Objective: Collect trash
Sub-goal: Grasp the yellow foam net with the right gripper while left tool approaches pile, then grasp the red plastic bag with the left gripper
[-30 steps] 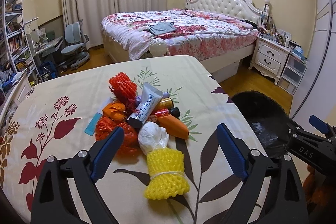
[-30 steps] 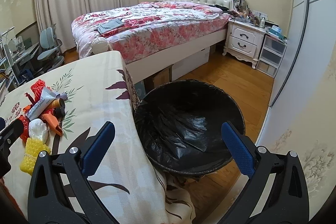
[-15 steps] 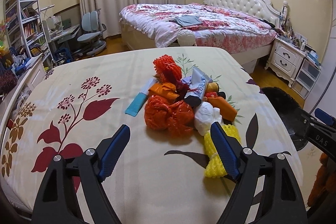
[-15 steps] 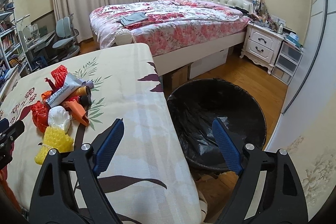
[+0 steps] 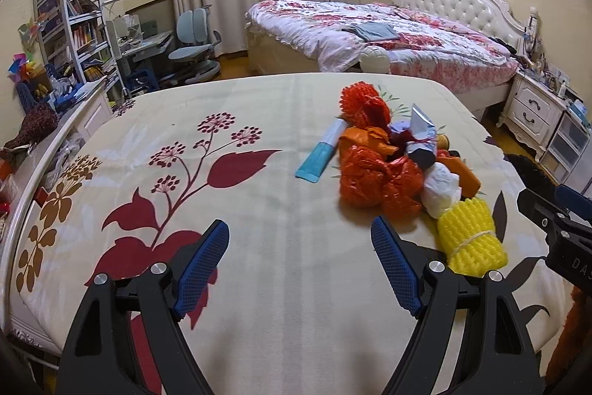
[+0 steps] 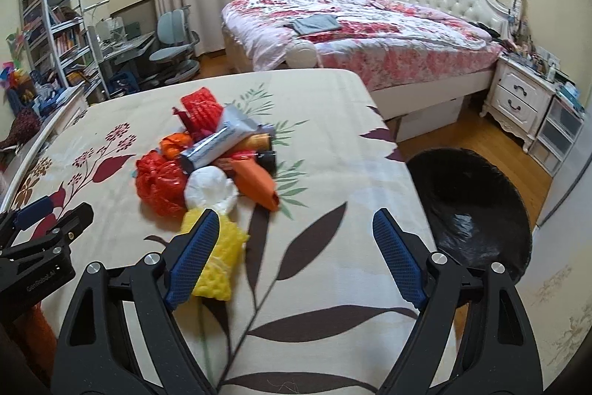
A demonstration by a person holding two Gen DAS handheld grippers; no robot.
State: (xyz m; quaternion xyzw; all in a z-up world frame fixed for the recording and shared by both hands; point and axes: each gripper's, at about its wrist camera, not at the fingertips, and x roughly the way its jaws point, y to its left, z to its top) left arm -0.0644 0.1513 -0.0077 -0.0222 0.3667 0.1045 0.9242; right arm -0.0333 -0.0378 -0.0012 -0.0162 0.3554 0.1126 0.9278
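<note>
left tool [image 5: 299, 248] low over the floral worktop [image 5: 259, 121], level, fingers spread wide, empty, aimed at bare cloth just left of the trash pile [image 5: 392, 161]; heaped right of centre: teal sachet [image 5: 321, 154], red net bag [image 5: 377, 182], white wad [image 5: 442, 189], yellow foam net [image 5: 470, 237] nearest; right tool [image 6: 296, 243] likewise gaping and empty, left fingertip overlapping the yellow foam net; black-lined bin [image 6: 477, 210] on the floor beside the worktop's right edge.
</note>
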